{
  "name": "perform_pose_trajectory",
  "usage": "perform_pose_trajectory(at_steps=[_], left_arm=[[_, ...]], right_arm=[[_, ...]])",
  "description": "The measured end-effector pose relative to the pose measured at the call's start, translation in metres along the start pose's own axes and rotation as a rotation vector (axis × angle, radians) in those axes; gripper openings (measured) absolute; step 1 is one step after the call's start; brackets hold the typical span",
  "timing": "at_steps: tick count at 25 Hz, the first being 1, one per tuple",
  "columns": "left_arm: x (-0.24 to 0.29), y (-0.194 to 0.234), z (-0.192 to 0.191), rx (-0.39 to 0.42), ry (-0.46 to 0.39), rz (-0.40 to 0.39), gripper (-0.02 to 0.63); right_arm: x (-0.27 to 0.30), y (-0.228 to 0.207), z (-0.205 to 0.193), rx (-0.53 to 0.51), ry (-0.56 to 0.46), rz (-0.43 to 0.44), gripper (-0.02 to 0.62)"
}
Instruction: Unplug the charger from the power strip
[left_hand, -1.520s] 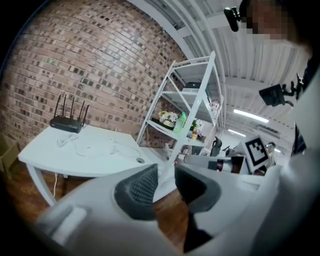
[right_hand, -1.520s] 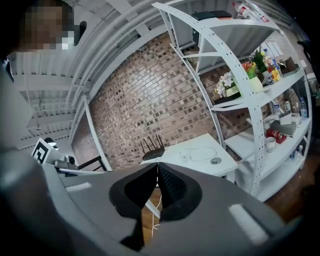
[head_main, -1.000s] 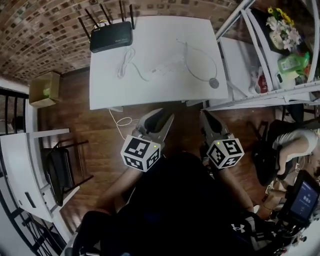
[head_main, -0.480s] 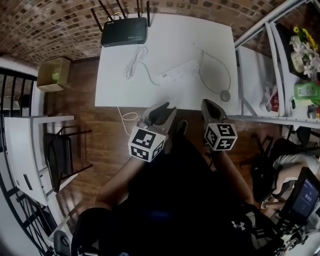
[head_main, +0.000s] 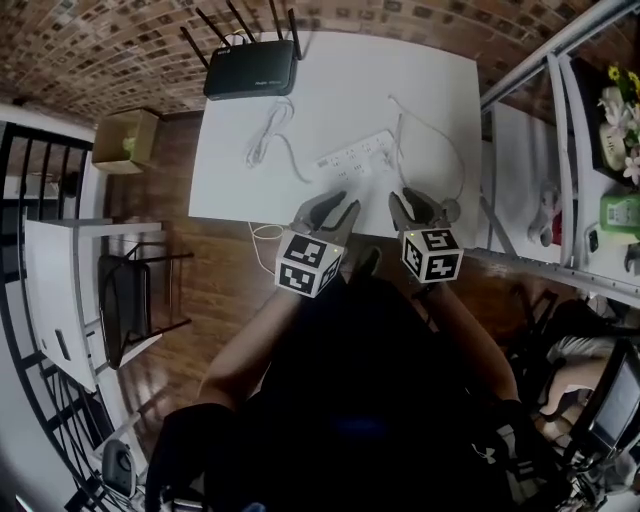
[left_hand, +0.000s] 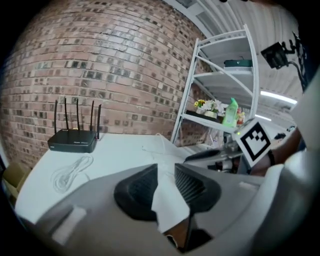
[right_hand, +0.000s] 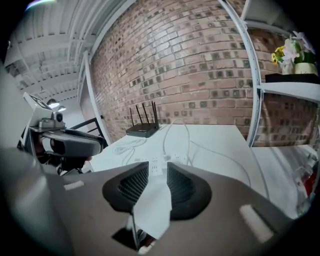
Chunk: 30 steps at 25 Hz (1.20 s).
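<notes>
A white power strip (head_main: 355, 155) lies on the white table (head_main: 420, 80). A small white charger (head_main: 396, 142) is plugged in at its right end, and its thin cable loops away to a round puck (head_main: 451, 208). My left gripper (head_main: 340, 203) hovers over the table's near edge just short of the strip, open and empty. My right gripper (head_main: 412, 200) is beside it near the puck. Its jaws have just been opening and nothing is between them. In the right gripper view the strip (right_hand: 156, 161) and charger (right_hand: 165, 156) lie just beyond the jaws.
A black router (head_main: 250, 70) with several antennas stands at the table's far left, with a coiled white cable (head_main: 265, 135) in front of it. A white metal shelf rack (head_main: 560, 150) with flowers and bottles stands to the right. A brick wall runs behind the table.
Both grippers have come forward and down from over the floor to the table's near edge. The right gripper's jaws, shut before, now stand apart.
</notes>
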<state>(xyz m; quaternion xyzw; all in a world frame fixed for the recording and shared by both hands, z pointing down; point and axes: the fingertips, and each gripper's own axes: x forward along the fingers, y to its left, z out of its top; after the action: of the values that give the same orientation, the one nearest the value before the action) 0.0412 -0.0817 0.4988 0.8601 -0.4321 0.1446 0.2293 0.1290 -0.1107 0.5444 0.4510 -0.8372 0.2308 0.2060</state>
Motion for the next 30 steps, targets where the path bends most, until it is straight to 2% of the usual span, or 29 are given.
perform_pose_trajectory(at_steps=[4,10,13,16,21,30], left_arm=[[0.025,0.012,-0.009,0.040,0.049,-0.006,0.106],[0.060,0.049,-0.029,0.165,0.140,0.000,0.106],[0.073,0.068,-0.041,0.198,0.194,0.018,0.132],[0.088,0.078,-0.050,0.238,0.237,0.025,0.161],[0.110,0.081,-0.063,0.301,0.296,0.014,0.163],[0.127,0.078,-0.076,0.326,0.364,0.009,0.169]], right_arm=[[0.025,-0.013,-0.001,-0.018,0.043,-0.031,0.155],[0.061,-0.012,-0.008,-0.066,0.125,-0.054,0.196],[0.077,-0.008,-0.015,-0.106,0.167,-0.070,0.227],[0.088,-0.011,-0.021,-0.139,0.198,-0.101,0.227],[0.099,-0.015,-0.020,-0.153,0.223,-0.139,0.222],[0.105,-0.022,-0.019,-0.163,0.267,-0.178,0.189]])
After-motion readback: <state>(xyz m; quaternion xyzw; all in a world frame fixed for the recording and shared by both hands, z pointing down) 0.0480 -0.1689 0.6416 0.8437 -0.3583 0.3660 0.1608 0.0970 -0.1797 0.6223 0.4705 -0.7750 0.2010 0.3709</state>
